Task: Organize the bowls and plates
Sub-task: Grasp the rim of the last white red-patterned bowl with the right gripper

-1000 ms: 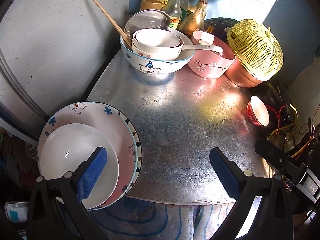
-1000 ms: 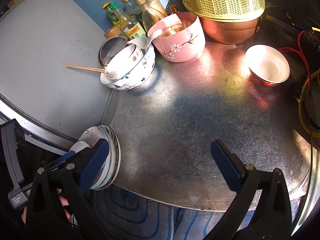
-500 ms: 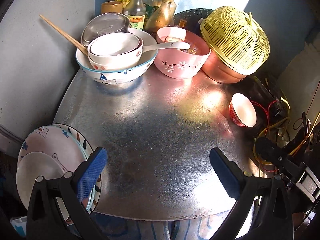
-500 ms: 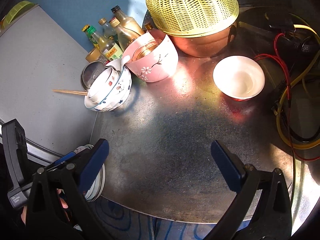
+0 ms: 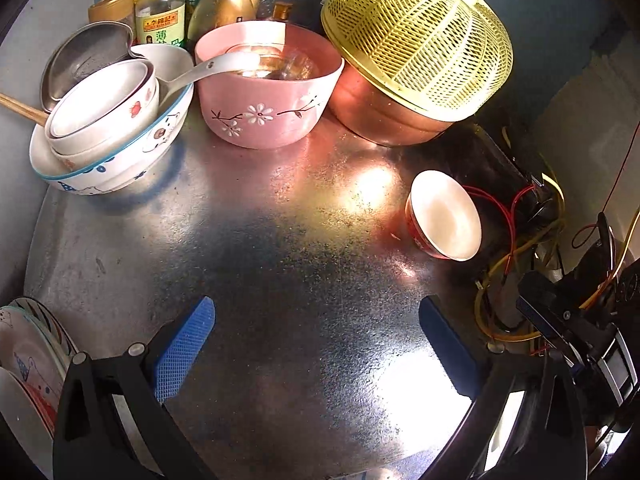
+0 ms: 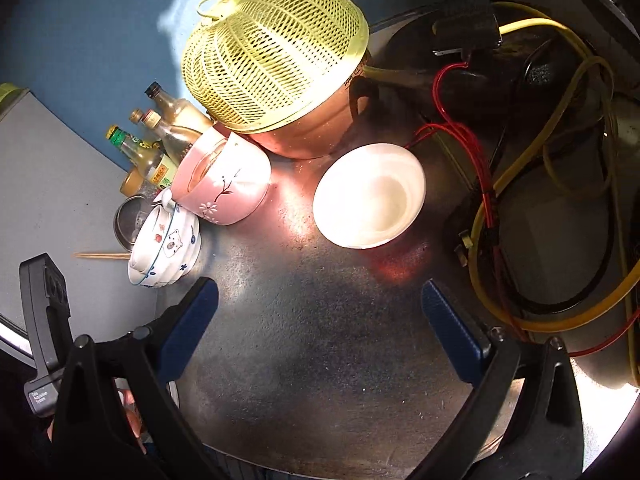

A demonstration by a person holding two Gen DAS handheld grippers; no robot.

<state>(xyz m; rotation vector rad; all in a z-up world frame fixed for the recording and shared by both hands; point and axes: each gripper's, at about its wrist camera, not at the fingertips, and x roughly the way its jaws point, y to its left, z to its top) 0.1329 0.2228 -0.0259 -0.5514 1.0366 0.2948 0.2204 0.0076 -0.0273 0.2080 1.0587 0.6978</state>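
Plates (image 5: pixel 28 364): stacked at near-left edge of metal table (image 5: pixel 280 280), now mostly out of my left view.
Red bowl (image 6: pixel 368 196): upright, far right, nearer my right gripper (image 6: pixel 320 328) than a second ago. Left gripper (image 5: pixel 316 344) and right both spread wide, empty. Nested bowls (image 5: pixel 108 124), pink bowl (image 5: pixel 268 92) unmoved.

Below my view, a round shiny metal counter (image 5: pixel 288 280), bare in the middle. On it at the back: a bear-print bowl (image 5: pixel 120 160) with smaller bowls nested inside, a pink flowered bowl (image 5: pixel 268 116), a copper pot (image 5: pixel 376 116) and some bottles (image 5: pixel 160 16). A red-and-white bowl (image 6: pixel 368 196) sits apart at the right; stacked plates (image 5: pixel 28 348) at the near left edge.
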